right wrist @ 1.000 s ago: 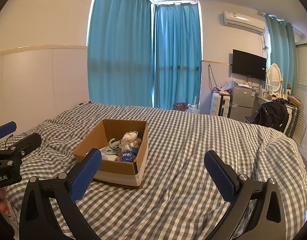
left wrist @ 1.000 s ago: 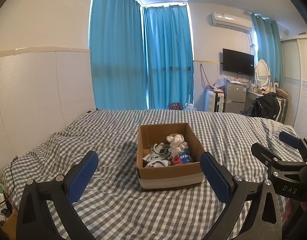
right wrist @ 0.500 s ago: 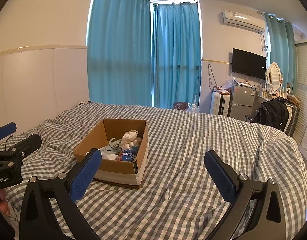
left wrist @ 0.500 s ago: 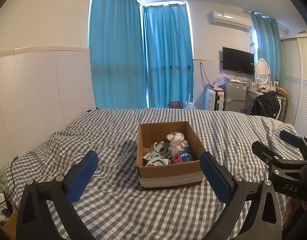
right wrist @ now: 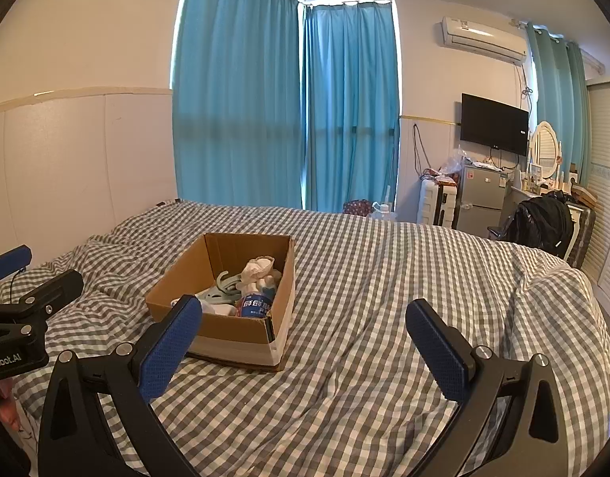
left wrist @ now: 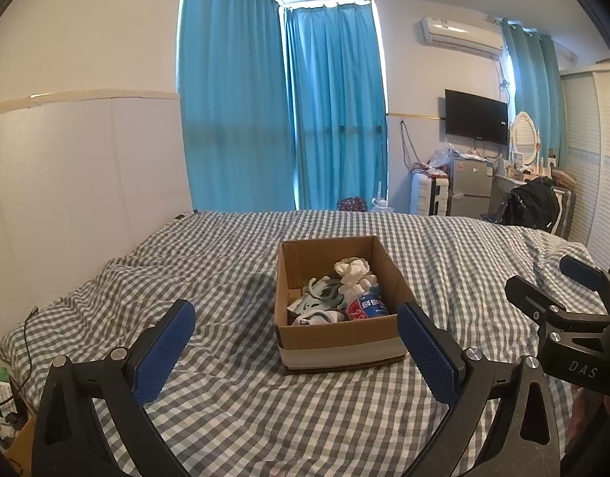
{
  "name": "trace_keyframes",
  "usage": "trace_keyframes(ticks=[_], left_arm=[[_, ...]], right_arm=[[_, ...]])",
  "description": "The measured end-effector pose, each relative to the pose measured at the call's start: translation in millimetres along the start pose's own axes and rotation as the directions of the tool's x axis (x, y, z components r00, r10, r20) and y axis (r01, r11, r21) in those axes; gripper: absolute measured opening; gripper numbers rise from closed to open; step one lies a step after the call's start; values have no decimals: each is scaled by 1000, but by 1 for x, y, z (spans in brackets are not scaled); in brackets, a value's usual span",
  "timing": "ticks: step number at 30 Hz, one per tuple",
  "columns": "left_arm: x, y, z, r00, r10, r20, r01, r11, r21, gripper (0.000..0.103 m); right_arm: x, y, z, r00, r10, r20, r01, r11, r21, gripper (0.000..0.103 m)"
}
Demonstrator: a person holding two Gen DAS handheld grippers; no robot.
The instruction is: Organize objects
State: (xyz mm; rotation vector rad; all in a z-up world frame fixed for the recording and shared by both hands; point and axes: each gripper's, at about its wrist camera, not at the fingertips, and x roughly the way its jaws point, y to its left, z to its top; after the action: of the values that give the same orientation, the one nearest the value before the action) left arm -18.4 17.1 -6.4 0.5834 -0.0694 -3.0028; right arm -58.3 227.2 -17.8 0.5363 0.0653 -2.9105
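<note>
The left gripper (left wrist: 296, 340) hangs above the checked bedspread (left wrist: 233, 409) with its two fingers spread wide and nothing between them. The cardboard box (left wrist: 340, 344) sits just beyond the fingertips, centred in the gap and clear of both blue, ribbed pads (left wrist: 164, 351). The right gripper (right wrist: 305, 346) is likewise spread wide and empty; from its own camera the box (right wrist: 241, 330) lies ahead and to the left, partly behind the left-hand finger. Whether that finger touches the box cannot be told.

The box is open-topped, rectangular, brown corrugated card with pale tape around its base. Inside lie a bottle (left wrist: 366, 307) with a blue and red label, a white crumpled cloth item (left wrist: 354, 274) and pale green curved plastic pieces (left wrist: 319, 294).

The bedspread is grey-and-white gingham, soft and creased. Beyond the bed hang blue curtains (left wrist: 281, 119); a black television (left wrist: 476, 116) is mounted on the far wall.
</note>
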Motion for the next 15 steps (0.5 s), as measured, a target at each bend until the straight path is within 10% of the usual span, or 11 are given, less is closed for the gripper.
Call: trace_keyframes(ticks=[15], left_arm=[[1,2,-1,1000,2,-2,-2,1000,4,103]], right_arm=[[4,6,0,1000,3,-16,-3,1000,-14,103]])
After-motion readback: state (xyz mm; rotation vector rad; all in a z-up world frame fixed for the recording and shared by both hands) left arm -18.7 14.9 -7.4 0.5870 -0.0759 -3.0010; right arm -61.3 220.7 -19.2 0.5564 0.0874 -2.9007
